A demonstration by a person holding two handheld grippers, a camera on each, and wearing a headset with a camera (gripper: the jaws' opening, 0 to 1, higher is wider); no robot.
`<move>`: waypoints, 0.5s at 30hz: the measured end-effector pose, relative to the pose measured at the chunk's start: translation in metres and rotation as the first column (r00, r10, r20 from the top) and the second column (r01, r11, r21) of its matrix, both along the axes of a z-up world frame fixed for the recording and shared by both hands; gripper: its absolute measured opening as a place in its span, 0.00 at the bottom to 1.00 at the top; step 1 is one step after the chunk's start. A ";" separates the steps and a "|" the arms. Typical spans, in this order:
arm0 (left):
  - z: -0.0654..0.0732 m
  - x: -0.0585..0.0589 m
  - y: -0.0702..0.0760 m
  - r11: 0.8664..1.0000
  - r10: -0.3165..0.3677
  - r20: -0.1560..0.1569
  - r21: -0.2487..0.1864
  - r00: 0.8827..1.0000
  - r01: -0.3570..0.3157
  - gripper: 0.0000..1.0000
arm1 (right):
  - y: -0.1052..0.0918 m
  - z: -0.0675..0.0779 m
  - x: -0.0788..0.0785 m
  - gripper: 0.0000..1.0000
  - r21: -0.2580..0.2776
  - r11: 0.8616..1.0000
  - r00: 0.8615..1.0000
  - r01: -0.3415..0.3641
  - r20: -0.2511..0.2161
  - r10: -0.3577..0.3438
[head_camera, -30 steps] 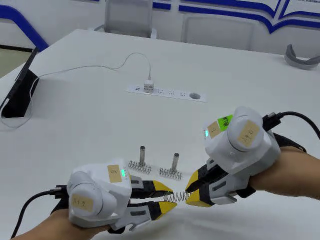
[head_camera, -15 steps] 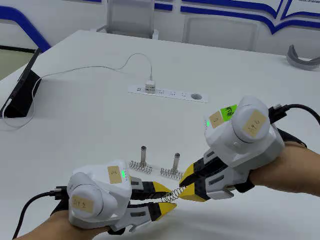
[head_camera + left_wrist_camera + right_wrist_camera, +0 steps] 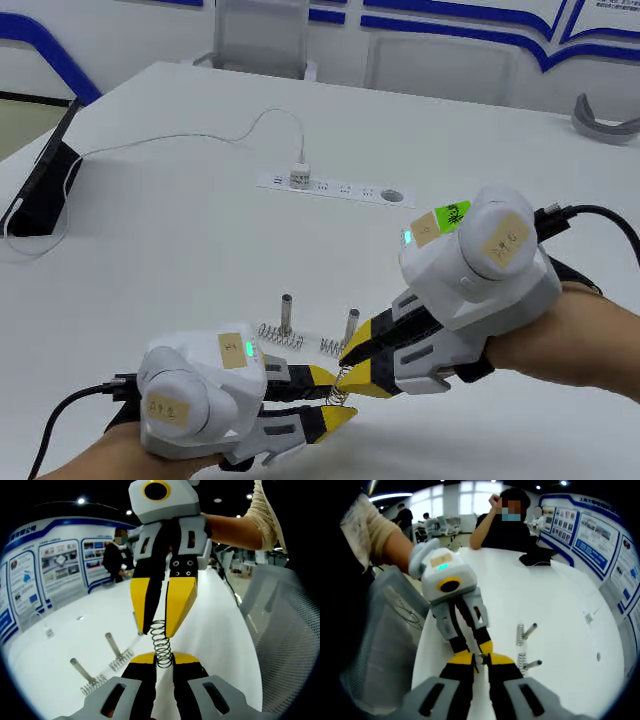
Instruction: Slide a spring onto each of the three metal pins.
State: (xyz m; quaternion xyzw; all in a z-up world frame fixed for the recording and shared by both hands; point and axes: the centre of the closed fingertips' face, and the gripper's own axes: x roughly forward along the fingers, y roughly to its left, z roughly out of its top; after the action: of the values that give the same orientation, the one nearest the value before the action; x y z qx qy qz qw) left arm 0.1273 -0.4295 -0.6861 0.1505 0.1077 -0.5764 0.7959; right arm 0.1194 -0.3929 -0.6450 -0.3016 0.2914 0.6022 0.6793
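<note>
Steel coil spring (image 3: 161, 647), short, silver: we find it bridging both claws above the white table (image 3: 180, 230), one end pinched in the closed left claw (image 3: 159, 663), the other end clamped in the closed right claw (image 3: 481, 659). Upright grey metal pins (image 3: 287, 312) stand just beyond, with loose wire springs (image 3: 280, 336) lying at their bases.

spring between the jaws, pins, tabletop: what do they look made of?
The spring: thin coiled wire, shiny grey, likely steel. The pins: bare metal rods with a dull silver sheen. The table: smooth, matte white top, probably laminate; core unclear.
</note>
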 end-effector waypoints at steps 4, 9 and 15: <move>0.002 0.000 -0.001 1.000 0.002 -0.002 -0.008 1.000 -0.002 0.11 | 0.004 0.001 -0.001 0.12 0.009 1.000 1.000 -0.004 0.000 0.004; 0.001 0.001 0.001 1.000 0.016 -0.011 -0.020 1.000 -0.016 0.11 | 0.004 0.000 -0.001 0.12 0.010 1.000 1.000 0.003 -0.003 -0.003; 0.002 0.003 0.002 0.999 0.024 -0.020 -0.027 1.000 -0.025 0.11 | 0.003 -0.001 0.001 0.13 0.017 1.000 1.000 0.020 -0.001 -0.020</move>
State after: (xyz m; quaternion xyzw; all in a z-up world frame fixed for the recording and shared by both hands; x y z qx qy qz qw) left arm 0.1299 -0.4278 -0.6845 0.1328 0.1095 -0.5694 0.8038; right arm 0.1202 -0.3900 -0.6463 -0.2926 0.2897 0.5979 0.6877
